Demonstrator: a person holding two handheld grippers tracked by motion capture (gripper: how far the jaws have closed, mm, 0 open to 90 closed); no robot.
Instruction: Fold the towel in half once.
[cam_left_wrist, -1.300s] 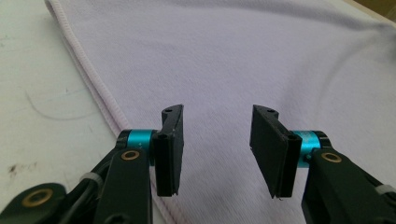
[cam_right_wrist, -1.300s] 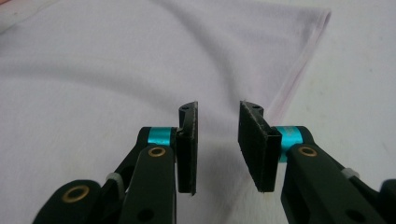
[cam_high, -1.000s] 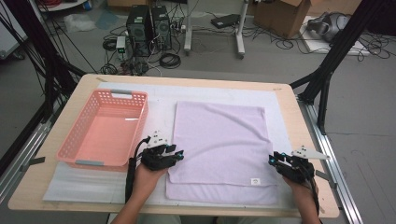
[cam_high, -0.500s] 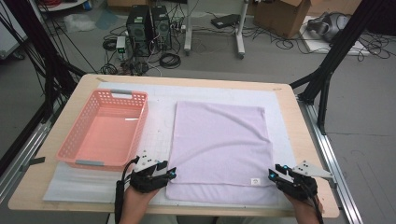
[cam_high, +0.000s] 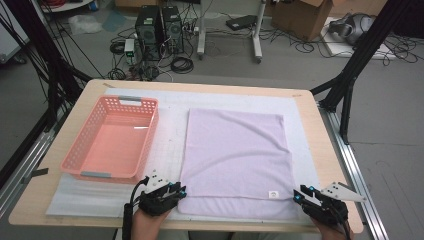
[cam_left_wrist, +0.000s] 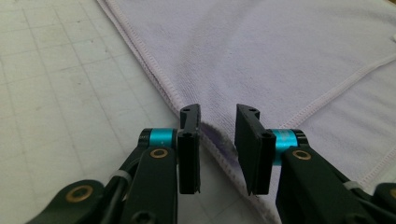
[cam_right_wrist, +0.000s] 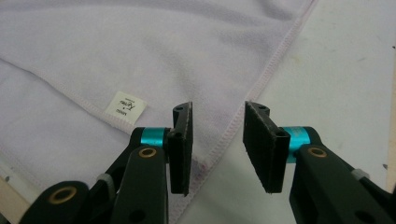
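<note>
Two grippers sit at the near edge of the table (cam_high: 320, 150), one at each near corner of a lilac towel (cam_high: 237, 155). The left gripper (cam_high: 176, 192) is at the towel's near left corner with its jaws apart; in the left gripper view (cam_left_wrist: 218, 135) the hemmed side edge of the cloth runs between the two black jaws, nothing clamped. The right gripper (cam_high: 299, 195) is at the near right corner, also with jaws apart; in the right gripper view (cam_right_wrist: 218, 128) the towel's stitched edge passes between the jaws, and a small white label (cam_right_wrist: 125, 104) lies on the cloth just to the left. The towel is spread flat on a white mat (cam_high: 175, 130), a folded layer ending short of its near hem. Farther left, a pink basket (cam_high: 85, 150) stands on the mat, apart from the towel.
</note>
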